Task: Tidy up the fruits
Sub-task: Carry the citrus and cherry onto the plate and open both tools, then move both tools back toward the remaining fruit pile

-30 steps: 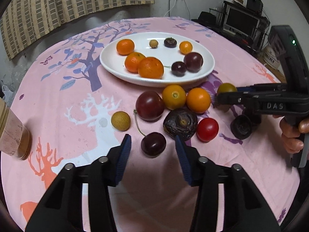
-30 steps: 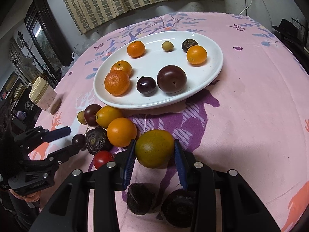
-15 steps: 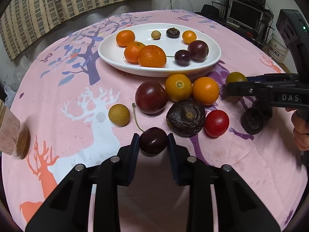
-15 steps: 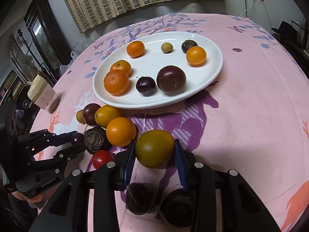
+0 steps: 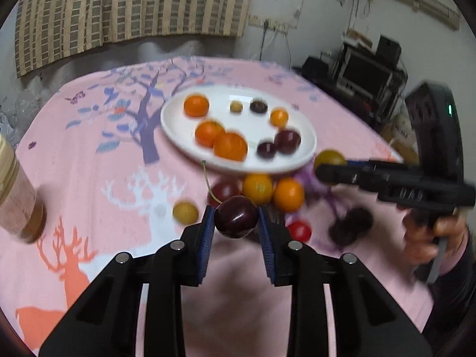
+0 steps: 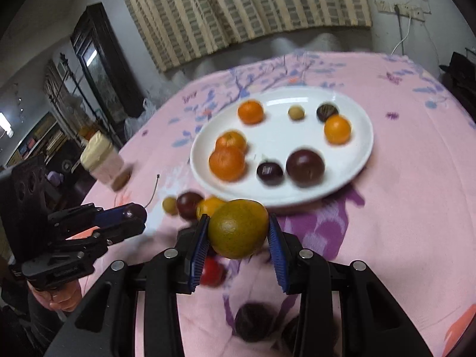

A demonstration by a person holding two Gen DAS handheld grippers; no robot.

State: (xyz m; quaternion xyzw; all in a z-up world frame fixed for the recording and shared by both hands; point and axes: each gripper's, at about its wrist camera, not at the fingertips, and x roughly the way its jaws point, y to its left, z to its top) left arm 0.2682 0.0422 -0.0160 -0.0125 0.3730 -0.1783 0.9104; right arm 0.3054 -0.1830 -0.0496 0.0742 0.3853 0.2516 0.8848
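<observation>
The left claw (image 5: 236, 226) pinches a dark cherry (image 5: 236, 217) by its round sides, lifted off the pink table (image 5: 89, 160) short of the white plate (image 5: 300, 125); the glossy fruit could squirt out, or its long stem could snag. The right claw (image 6: 237, 235) clamps a greenish-yellow citrus (image 6: 237, 228) the same way. Only the right wrist view shows the stem (image 6: 152, 192) trailing behind the left claw, and only the left view the hand (image 5: 428, 235) working the right claw.
</observation>
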